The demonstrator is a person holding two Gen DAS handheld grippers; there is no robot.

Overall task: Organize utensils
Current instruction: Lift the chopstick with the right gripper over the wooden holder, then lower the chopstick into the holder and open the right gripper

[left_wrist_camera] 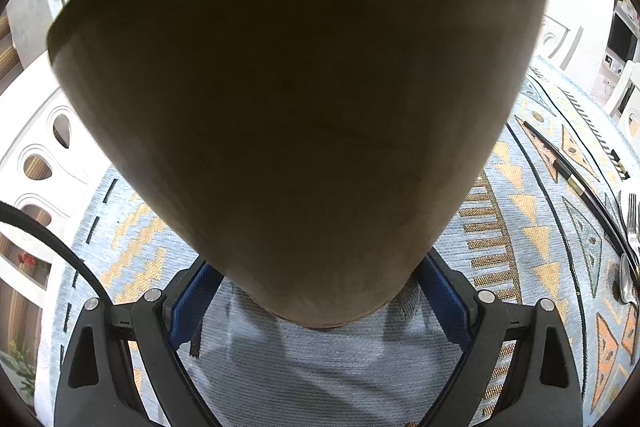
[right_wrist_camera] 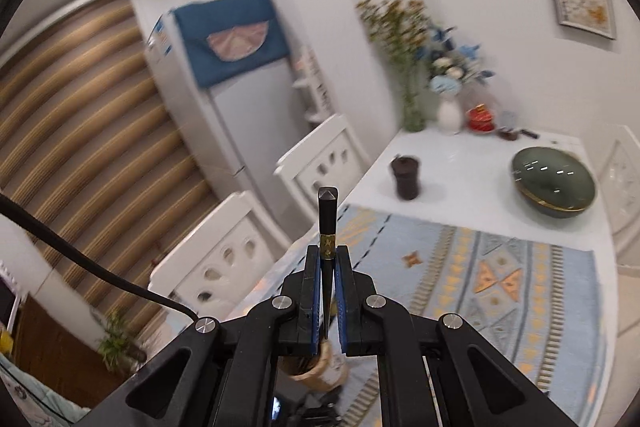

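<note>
On the patterned blue-and-yellow cloth [left_wrist_camera: 532,227] that covers part of the white surface [right_wrist_camera: 472,187], the leftover cutlery sits off at the right edge of the left wrist view: a black chopstick with a gold band [left_wrist_camera: 568,175] lying along the cloth, plus a fork [left_wrist_camera: 632,223] and a spoon [left_wrist_camera: 626,281] close together beyond it.

The left tongs [left_wrist_camera: 320,291] are clamped on a big brown holder cup [left_wrist_camera: 296,107]. It fills most of that view, its narrow base pinched between the blue pads [left_wrist_camera: 192,303] and the wider end pointing away from the camera. Can't see inside it from here, so no idea what's in it.

The right tongs [right_wrist_camera: 328,267] are pressed together on a second black chopstick [right_wrist_camera: 328,211], gripping it right around its gold band. The thick square end pokes out past the fingertips, and the thin end runs back between the pads toward the camera. That view is blurry. Below the tongs you can make out the rim of the same holder cup [right_wrist_camera: 320,367].

Further back on the bare white part of the surface: a dark green bowl with a gold rim [right_wrist_camera: 554,183], a small dark cup [right_wrist_camera: 406,177], and vases of flowers [right_wrist_camera: 432,67] against the wall. White chairs [right_wrist_camera: 224,259] stand along the near side.
</note>
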